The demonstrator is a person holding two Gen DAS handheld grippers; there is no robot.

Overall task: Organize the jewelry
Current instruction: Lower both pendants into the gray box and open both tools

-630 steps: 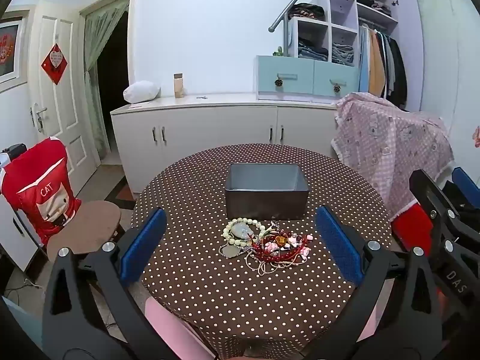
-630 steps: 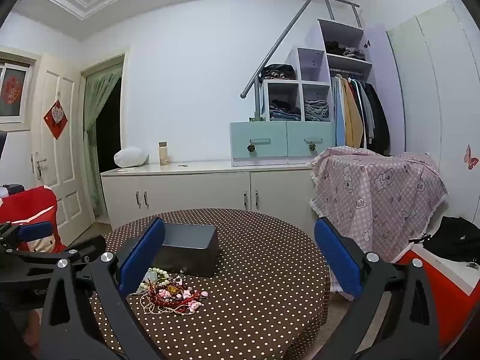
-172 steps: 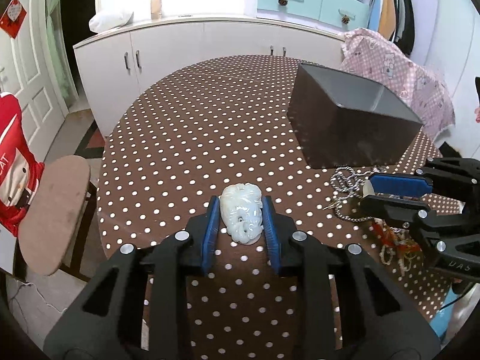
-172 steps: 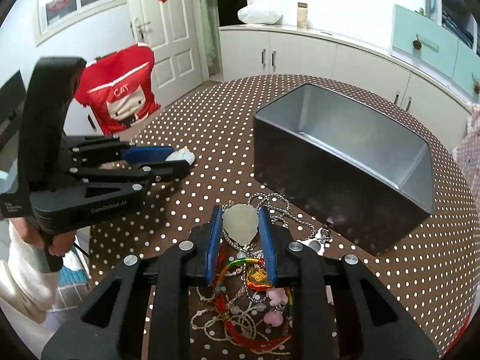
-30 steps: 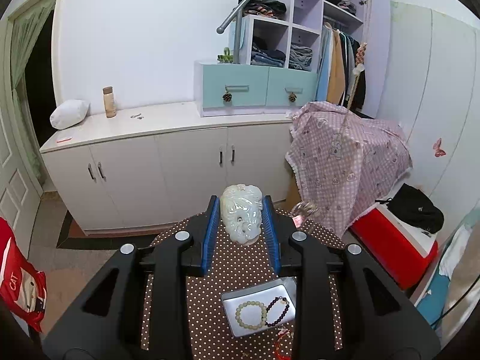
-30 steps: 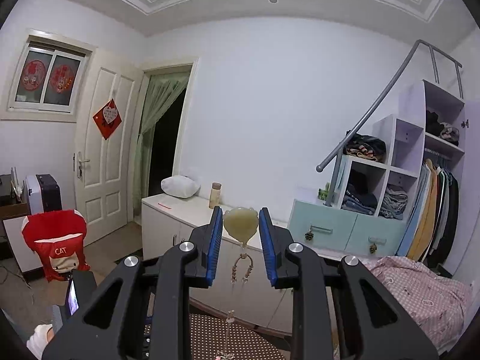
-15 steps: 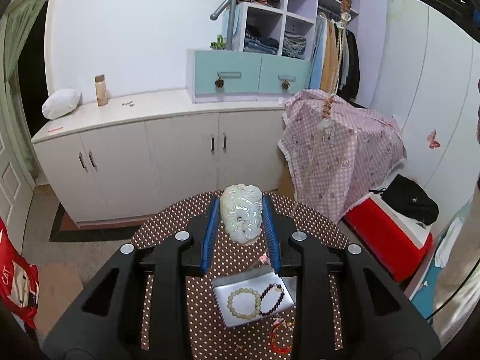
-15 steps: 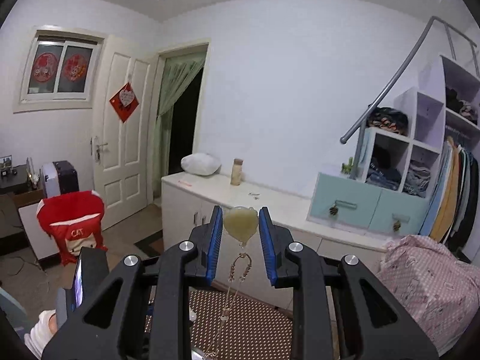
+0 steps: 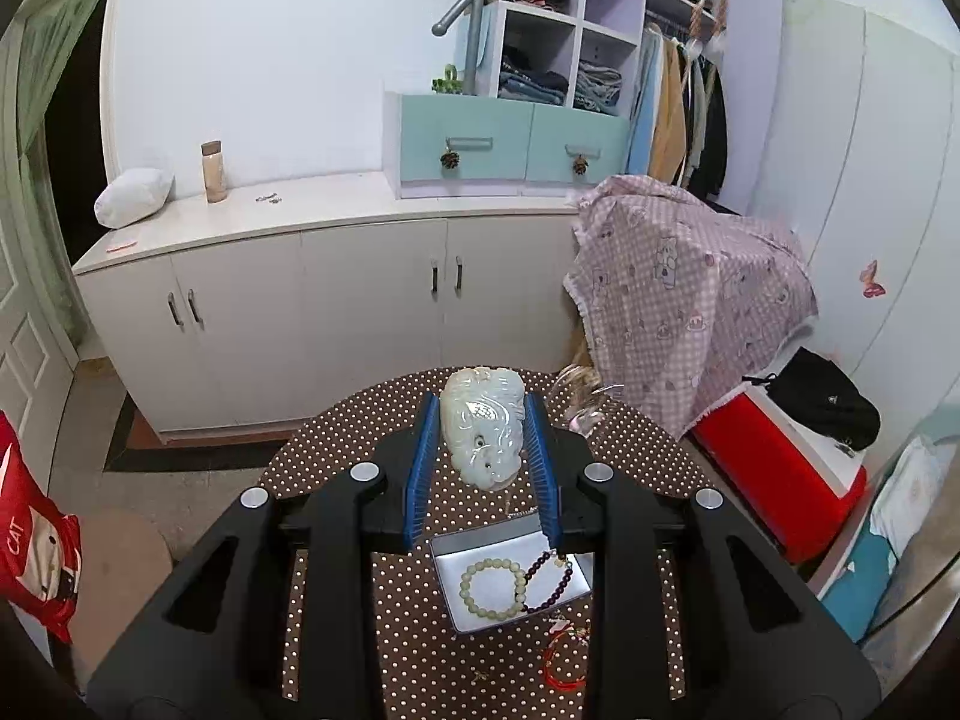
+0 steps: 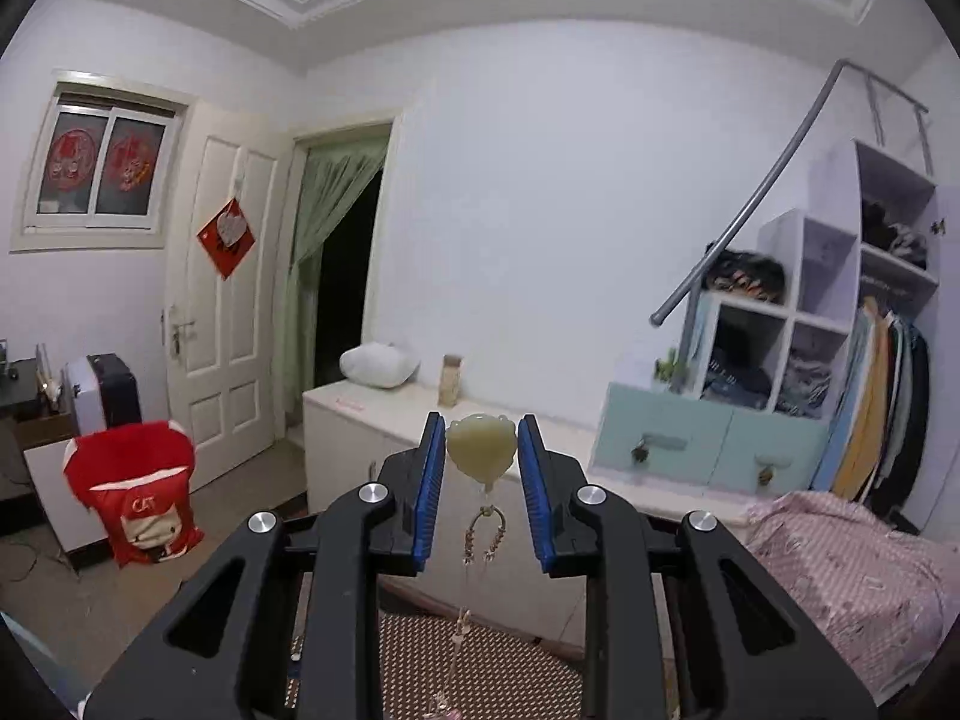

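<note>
A: What has the left gripper (image 9: 483, 450) got?

B: Its blue pads are clenched on a pale carved jade pendant (image 9: 481, 433), high above the dotted table (image 9: 384, 612). The carving stands upright between the pads.

A: And the right gripper (image 10: 481, 450)?

B: Clamped on a yellowish heart pendant (image 10: 481, 445), point down. A beaded cord (image 10: 483, 531) hangs from that point, at 6 o'clock, down toward the table edge far below.

A: Where is the rest of the jewelry?

B: In the left view a metal tray (image 9: 447, 564) sits on the table at 6 o'clock from the jade. Inside lie a pale bead bracelet (image 9: 492, 588) and, at its 3 o'clock, a dark bead bracelet (image 9: 549, 579), just beside each other. A red bracelet (image 9: 564, 663) lies on the cloth at 5 o'clock from the tray, outside it.

A: Anything near the jade's 3 o'clock?

B: A blurred pale shape (image 9: 585, 393), possibly the hanging cord's end; I cannot tell for sure.
</note>
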